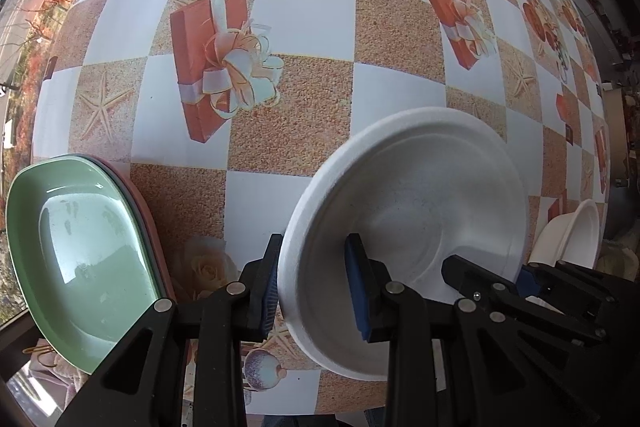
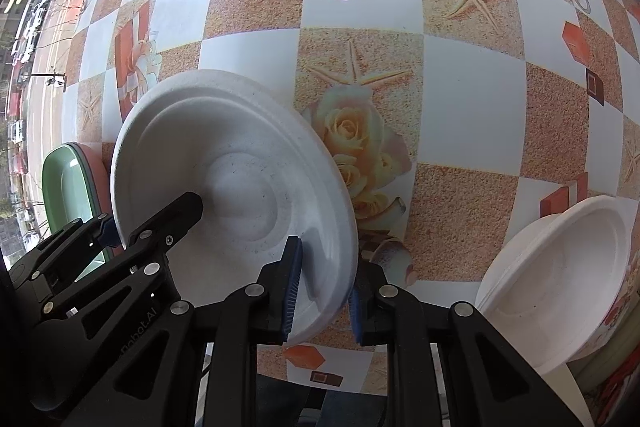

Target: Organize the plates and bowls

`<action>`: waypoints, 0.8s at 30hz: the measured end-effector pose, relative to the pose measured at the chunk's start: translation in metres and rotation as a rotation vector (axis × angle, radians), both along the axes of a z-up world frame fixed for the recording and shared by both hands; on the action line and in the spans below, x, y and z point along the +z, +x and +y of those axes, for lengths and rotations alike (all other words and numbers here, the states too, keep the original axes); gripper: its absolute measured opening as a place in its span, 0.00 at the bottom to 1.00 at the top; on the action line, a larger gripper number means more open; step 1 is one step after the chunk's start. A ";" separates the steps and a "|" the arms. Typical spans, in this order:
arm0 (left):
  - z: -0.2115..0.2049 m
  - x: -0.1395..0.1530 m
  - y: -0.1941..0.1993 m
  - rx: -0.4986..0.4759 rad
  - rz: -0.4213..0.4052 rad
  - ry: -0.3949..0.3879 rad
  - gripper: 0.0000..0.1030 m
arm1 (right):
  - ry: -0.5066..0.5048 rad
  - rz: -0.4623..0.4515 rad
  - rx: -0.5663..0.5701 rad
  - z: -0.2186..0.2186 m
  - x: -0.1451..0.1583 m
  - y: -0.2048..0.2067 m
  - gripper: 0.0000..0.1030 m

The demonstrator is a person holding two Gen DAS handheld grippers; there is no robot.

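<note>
White, speckled paper plate point(image 1: 420, 195) sits rim-pinched between both left gripper point(image 1: 316, 287) and right gripper point(image 2: 324, 291) jaws.

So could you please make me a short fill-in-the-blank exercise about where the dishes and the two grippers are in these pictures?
1. The left gripper and the right gripper both have their jaws astride the rim of one dish, whose colour is ___.
2. The green plate lies on top of another plate, whose colour is ___.
3. In the right wrist view, the second bowl stands to the ___ of that dish.

Missing words: white; pink; right
</note>
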State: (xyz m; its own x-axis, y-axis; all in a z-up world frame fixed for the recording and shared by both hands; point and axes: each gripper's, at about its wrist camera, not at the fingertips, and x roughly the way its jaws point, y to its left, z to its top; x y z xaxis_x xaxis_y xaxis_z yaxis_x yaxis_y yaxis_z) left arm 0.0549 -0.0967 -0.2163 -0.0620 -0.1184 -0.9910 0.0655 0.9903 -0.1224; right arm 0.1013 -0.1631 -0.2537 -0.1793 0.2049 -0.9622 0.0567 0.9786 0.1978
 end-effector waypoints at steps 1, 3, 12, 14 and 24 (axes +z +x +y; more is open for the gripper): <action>0.002 -0.001 0.000 -0.001 0.002 -0.002 0.32 | -0.001 0.001 -0.003 -0.001 0.000 0.000 0.22; 0.001 -0.001 0.000 -0.014 0.003 0.004 0.32 | 0.000 0.001 -0.010 -0.004 0.001 0.002 0.22; -0.006 -0.001 -0.005 -0.074 0.017 0.017 0.32 | 0.009 -0.001 -0.023 -0.008 0.006 -0.002 0.22; -0.005 0.001 -0.009 -0.080 0.019 0.018 0.33 | 0.017 0.001 -0.027 -0.009 0.008 -0.006 0.22; -0.005 0.023 -0.030 -0.131 -0.022 0.004 0.33 | 0.023 -0.043 -0.063 -0.004 0.033 -0.027 0.22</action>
State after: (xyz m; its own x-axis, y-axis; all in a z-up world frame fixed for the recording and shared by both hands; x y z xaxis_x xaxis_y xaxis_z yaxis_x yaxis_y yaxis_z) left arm 0.0249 -0.1014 -0.1932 -0.0552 -0.1068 -0.9927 0.1968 0.9736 -0.1157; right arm 0.0745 -0.1674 -0.2209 -0.1243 0.2369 -0.9635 0.1089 0.9685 0.2241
